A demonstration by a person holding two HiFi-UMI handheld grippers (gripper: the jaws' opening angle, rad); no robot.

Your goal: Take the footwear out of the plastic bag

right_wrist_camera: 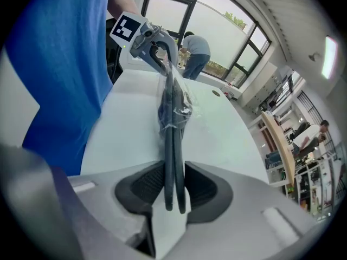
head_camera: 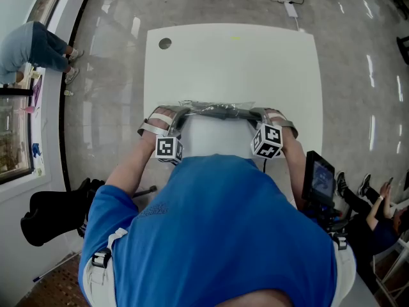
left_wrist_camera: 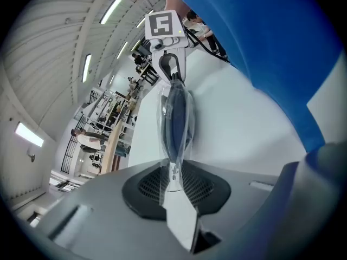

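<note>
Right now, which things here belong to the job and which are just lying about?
In the job: plastic bag; footwear inside it; left gripper, shut on the bag; right gripper, shut on the footwear.
Just about: white table; small screen; person by the window.

Counted one white table point(head_camera: 255, 62), one round hole point(head_camera: 165, 43) near its far left corner, one clear plastic bag point(head_camera: 217, 109) along its near edge, and two dark flat pieces of footwear point(right_wrist_camera: 173, 140) inside that bag. Two grippers were present: one left gripper point(head_camera: 181, 114), one right gripper point(head_camera: 257, 114). Off the table were one screen point(head_camera: 321, 178) and two people: one bystander point(head_camera: 32, 47) past the left edge, one seated person point(head_camera: 382, 213) past the right edge.
</note>
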